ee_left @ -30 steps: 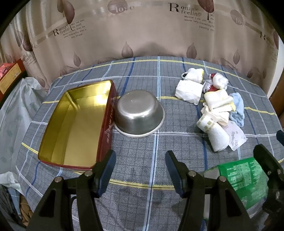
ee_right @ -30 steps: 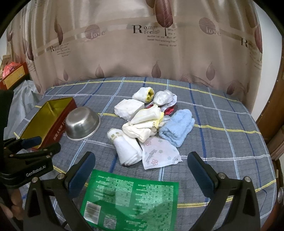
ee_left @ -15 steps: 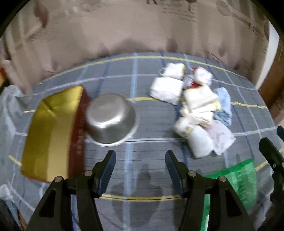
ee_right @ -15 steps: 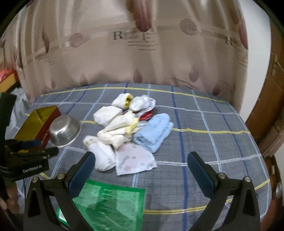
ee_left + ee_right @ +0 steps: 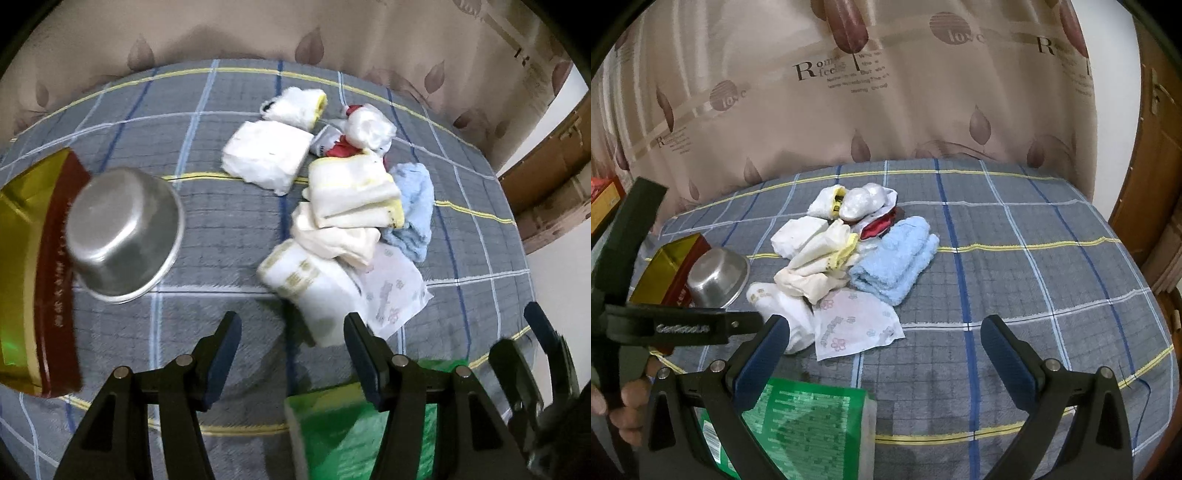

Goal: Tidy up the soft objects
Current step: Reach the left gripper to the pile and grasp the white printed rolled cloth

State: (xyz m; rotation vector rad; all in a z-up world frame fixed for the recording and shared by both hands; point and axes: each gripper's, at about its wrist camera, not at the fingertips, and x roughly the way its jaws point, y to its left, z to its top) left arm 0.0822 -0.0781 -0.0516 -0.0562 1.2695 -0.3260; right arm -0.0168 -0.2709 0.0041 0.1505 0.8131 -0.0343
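Observation:
A pile of soft things lies mid-bed: a rolled white towel, folded cream towels, a light blue towel, a white packet and a flat floral packet. My left gripper points steeply down just short of the rolled white towel, open with nothing between its fingers. My right gripper hovers open and empty over bare bedspread, to the right of the pile. A green packet lies under its left finger. In the right wrist view the left gripper shows side-on at the left.
An upturned steel bowl leans against a red tin with a gold inside, left of the pile. The checked bedspread stretches to the right. A patterned curtain hangs behind, a wooden door at far right. A hand grips the left tool.
My left gripper has swung right from the tin and bowl toward the pile and tipped further down. The right gripper has shifted right, the pile sliding left in its view. Both stay open.

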